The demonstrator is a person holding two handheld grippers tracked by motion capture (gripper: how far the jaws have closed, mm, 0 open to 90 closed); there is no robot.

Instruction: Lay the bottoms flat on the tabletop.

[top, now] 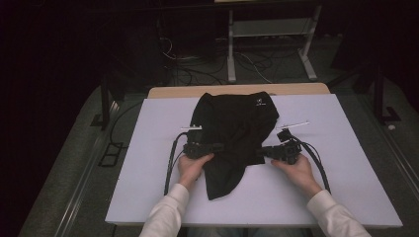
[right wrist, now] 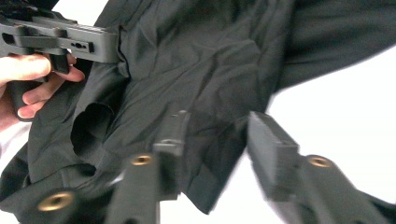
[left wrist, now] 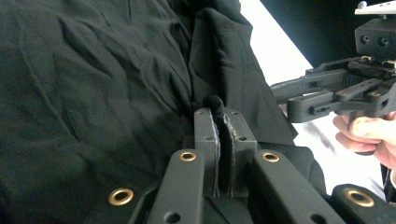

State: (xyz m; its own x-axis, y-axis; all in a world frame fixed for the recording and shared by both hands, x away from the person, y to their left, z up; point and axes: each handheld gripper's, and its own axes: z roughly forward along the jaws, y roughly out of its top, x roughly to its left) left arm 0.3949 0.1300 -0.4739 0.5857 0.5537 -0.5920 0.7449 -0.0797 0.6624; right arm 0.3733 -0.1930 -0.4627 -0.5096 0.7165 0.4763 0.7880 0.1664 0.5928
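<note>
I counted one black garment (top: 234, 133), two grippers and two hands in white sleeves. The garment lay crumpled at the centre of the white board (top: 346, 163), its narrow end trailing toward six o'clock. My left gripper (top: 217, 147) sat at the cloth's nine o'clock edge, jaws pinched tight on a fold of the fabric; in the left gripper view that fold bulged up between the pads (left wrist: 207, 140). My right gripper (top: 262, 151) met the cloth at three o'clock, its jaws standing apart with the garment's edge lying between them, not pressed.

The board covered a wooden table (top: 173, 92) whose far edge showed at twelve o'clock. Beyond it the dim room held grey flooring, tangled cables (top: 197, 69) and a pale metal stand (top: 269, 44).

A small white mark (top: 258, 102) sat near the garment's far edge at one o'clock; I couldn't read it.
</note>
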